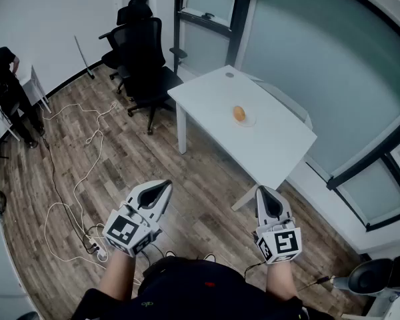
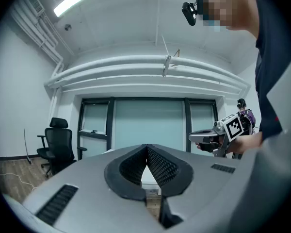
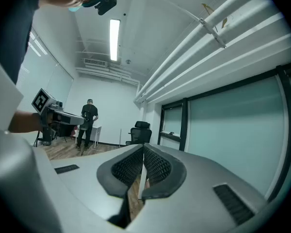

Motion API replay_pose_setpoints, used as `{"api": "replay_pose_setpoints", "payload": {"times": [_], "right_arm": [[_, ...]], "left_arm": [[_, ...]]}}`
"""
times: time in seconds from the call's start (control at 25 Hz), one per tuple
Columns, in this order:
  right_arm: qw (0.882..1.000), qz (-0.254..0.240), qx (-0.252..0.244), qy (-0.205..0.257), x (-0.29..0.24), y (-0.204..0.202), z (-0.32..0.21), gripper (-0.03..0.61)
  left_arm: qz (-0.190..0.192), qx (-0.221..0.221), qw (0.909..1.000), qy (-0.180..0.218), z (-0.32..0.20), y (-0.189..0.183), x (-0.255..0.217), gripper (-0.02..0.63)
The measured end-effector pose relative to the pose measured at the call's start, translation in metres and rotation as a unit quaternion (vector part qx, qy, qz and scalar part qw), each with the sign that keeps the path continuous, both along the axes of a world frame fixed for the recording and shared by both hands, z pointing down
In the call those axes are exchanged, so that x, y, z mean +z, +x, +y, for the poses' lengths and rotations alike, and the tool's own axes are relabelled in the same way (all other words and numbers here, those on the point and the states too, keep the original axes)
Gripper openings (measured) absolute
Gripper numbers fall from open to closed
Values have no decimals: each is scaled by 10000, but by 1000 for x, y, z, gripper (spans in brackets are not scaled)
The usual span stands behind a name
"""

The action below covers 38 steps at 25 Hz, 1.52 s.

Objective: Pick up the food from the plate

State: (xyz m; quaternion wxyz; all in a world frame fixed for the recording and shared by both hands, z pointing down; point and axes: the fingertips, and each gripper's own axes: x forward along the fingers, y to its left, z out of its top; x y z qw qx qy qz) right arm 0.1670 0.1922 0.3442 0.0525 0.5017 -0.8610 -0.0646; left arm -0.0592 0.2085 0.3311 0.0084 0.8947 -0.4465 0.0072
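Note:
A small orange-brown piece of food (image 1: 239, 113) lies on a clear plate (image 1: 249, 120) on the white table (image 1: 273, 145), far ahead in the head view. My left gripper (image 1: 165, 187) is held low at the bottom left, its jaws touching at the tips with nothing between them. At the bottom right my right gripper (image 1: 265, 193) is shut and empty too. Both stand well short of the table. In the left gripper view the left gripper (image 2: 147, 147) points at the windows; in the right gripper view the right gripper (image 3: 143, 148) does the same.
Two black office chairs (image 1: 145, 59) stand left of the table by the window wall. White and black cables (image 1: 80, 179) trail over the wood floor with a power strip (image 1: 99, 251) near my left side. A person (image 1: 7, 89) stands at the far left.

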Motion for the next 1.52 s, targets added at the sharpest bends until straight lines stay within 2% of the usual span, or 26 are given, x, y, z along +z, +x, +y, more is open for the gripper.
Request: {"api": "replay_pose_setpoints", "payload": {"times": [0.32,0.56,0.88,1.28,1.52], "right_arm": [[9999,115,9,-96,8,-9,5,25],[10000,-73,-29,-38,2,-19,6,26],[9998,23,30,-200,15,-29,5,26],[9995,155,24,-261,21,-85,7,26],[9982,358,24,-477,48,-124,15,26]], "left_arm": [[65,-51,10000,-33,7,-19,10,23],[159,-12,9998,-141,10,-25,10,23],[175,51,9998,-74,15,-33,16,23],[274,102,9995,-151,19,-87,29,23],[357,136,9985,-391,19,-126,57,23]]}}
